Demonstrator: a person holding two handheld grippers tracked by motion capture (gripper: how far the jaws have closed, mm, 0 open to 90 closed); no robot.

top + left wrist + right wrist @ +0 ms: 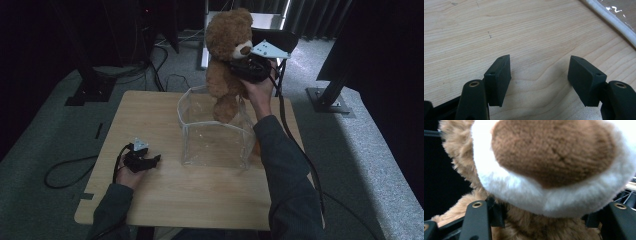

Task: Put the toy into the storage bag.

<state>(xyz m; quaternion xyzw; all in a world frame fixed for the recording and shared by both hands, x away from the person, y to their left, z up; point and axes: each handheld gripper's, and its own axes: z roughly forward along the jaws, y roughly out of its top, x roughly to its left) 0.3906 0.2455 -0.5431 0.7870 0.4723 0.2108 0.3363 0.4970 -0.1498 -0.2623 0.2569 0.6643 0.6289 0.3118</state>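
A brown teddy bear [227, 55] hangs upright in the air over a clear plastic box [215, 130], one foot dipping just inside the box's rim. My right gripper [240, 67] is shut on the bear at its neck, under the muzzle. In the right gripper view the bear's white-and-brown muzzle [554, 170] looms above my jaws, which press into the fur [534, 227] on both sides. My left gripper [156, 159] rests low on the wooden table [200, 200], left of the box. Its fingers [499, 77] stand wide apart with bare wood between them.
The box's white rim [616, 22] curves past the top right of the left gripper view. Cables trail off the table's left edge [70, 170] and down the right side. Dark stands and a metal frame [330, 95] ring the table on the grey floor.
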